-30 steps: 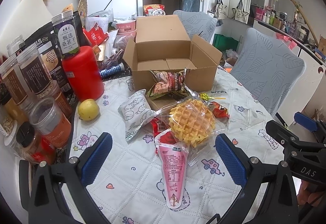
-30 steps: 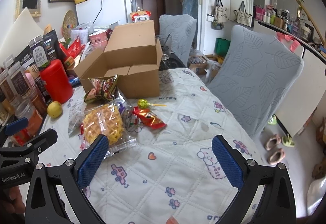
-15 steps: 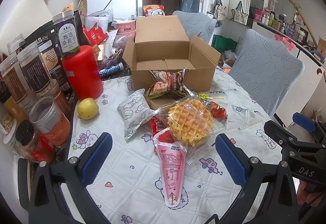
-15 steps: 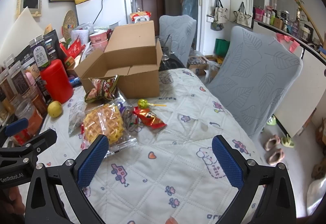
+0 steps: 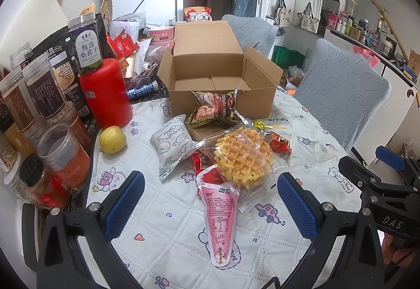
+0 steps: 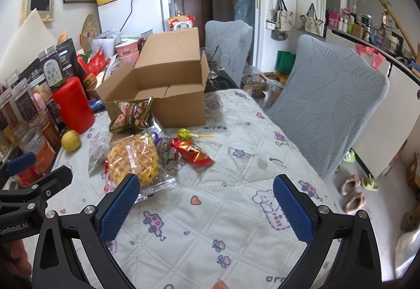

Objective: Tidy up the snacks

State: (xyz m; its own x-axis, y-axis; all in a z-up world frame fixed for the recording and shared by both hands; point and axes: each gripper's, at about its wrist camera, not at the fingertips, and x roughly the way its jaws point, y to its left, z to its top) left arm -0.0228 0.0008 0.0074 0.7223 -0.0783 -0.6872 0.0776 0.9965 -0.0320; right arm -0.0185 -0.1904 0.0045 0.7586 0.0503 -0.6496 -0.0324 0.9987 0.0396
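Note:
An open cardboard box (image 5: 218,78) (image 6: 168,84) stands mid-table, its inside bare. In front of it lies a snack pile: a wrapped waffle (image 5: 242,157) (image 6: 134,160), a pink cone-shaped packet (image 5: 219,218), a white illustrated pouch (image 5: 173,144), a dark cereal bag (image 5: 214,107) (image 6: 131,113) leaning on the box, a red wrapper (image 6: 193,152) and a lollipop (image 6: 185,134). My left gripper (image 5: 210,205) is open just above the pink packet, holding nothing. My right gripper (image 6: 206,207) is open over bare cloth to the right of the pile.
A red canister (image 5: 105,92), jars (image 5: 52,110) and a yellow fruit (image 5: 111,139) crowd the table's left side. Two grey covered chairs (image 6: 328,105) stand at the right. The quilted tablecloth (image 6: 236,210) covers the table; slippers (image 6: 351,191) lie on the floor.
The left gripper has edged slightly forward toward the snack pile. The right gripper has barely moved. Both stay open.

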